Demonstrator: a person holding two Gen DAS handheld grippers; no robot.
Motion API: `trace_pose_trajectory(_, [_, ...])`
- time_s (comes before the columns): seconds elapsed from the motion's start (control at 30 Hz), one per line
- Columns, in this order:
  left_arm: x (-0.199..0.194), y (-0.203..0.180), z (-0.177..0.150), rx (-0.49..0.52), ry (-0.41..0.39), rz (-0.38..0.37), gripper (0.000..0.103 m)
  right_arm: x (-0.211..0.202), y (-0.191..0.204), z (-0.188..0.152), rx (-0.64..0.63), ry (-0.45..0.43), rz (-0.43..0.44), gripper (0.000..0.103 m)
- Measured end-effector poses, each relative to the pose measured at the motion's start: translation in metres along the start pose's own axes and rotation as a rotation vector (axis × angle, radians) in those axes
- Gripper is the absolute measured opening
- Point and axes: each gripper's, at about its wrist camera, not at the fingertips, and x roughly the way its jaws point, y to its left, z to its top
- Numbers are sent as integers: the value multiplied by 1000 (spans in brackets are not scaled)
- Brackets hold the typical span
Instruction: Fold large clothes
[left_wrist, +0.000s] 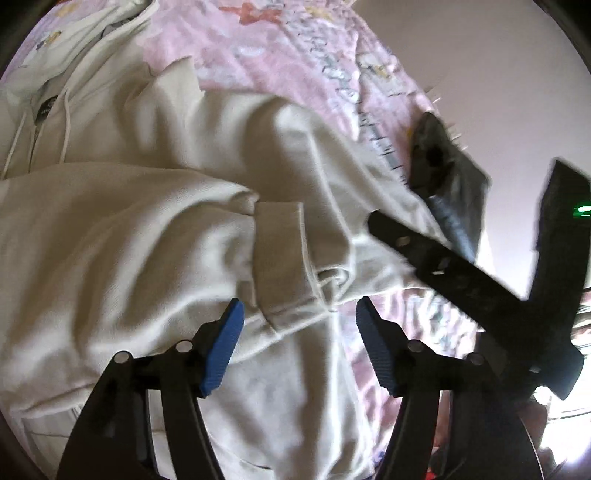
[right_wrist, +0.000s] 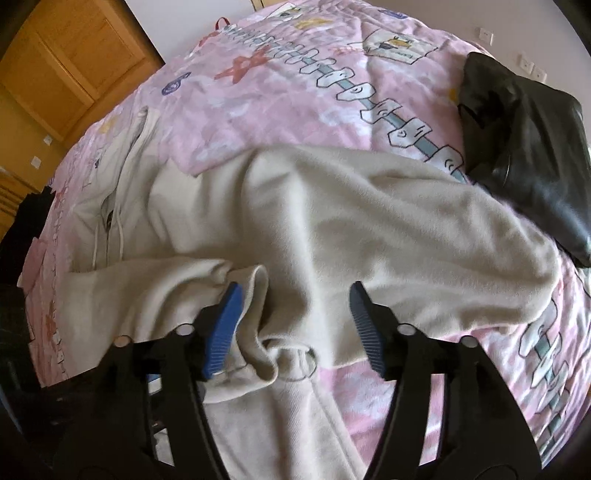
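A large cream hoodie (left_wrist: 140, 206) lies spread on a pink patterned bedspread (left_wrist: 295, 55), hood and drawstrings at the upper left. One sleeve is folded across the body, its ribbed cuff (left_wrist: 279, 254) lying near the hem. My left gripper (left_wrist: 297, 350) is open and empty, hovering just above the cuff and hem. The hoodie (right_wrist: 332, 221) also shows in the right wrist view, with the cuff (right_wrist: 255, 325) bunched between the pads. My right gripper (right_wrist: 293, 328) is open above the cuff and sleeve, holding nothing. The right gripper's black body (left_wrist: 480, 280) crosses the left wrist view.
A folded black garment (right_wrist: 528, 155) lies on the bedspread (right_wrist: 288, 92) at the right, also seen in the left wrist view (left_wrist: 447, 170). A wooden cabinet (right_wrist: 70, 70) stands beyond the bed at upper left. Dark objects (right_wrist: 22, 236) sit past the bed's left edge.
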Motion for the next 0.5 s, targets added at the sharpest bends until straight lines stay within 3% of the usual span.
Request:
trace_pose_trajectory(0.1, [-36,23,0,-46,-46,-14,61,0,5,-2,28,31,44,69])
trace_pose_trajectory(0.2, [-75,61,5,-68,-119,84,69,14,25,-6,-4,73,106,70])
trace_pose_trajectory(0.3, [-115,124,19,-104,-184,253,70,31,41,-7,-58,94,108,70])
trace_pose_trajectory(0.4, [-140,205,37,-184,-199,461,70,74,56,-4,-113,167,-16,70])
trace_pose_trajectory(0.43, [-145,224,40,-212,-198,502,70,85,55,-3,-107,192,-53,70])
trace_pose_trajectory(0.5, [-157,274,46,-310,-194,575,70,95,54,-3,-99,198,-42,70])
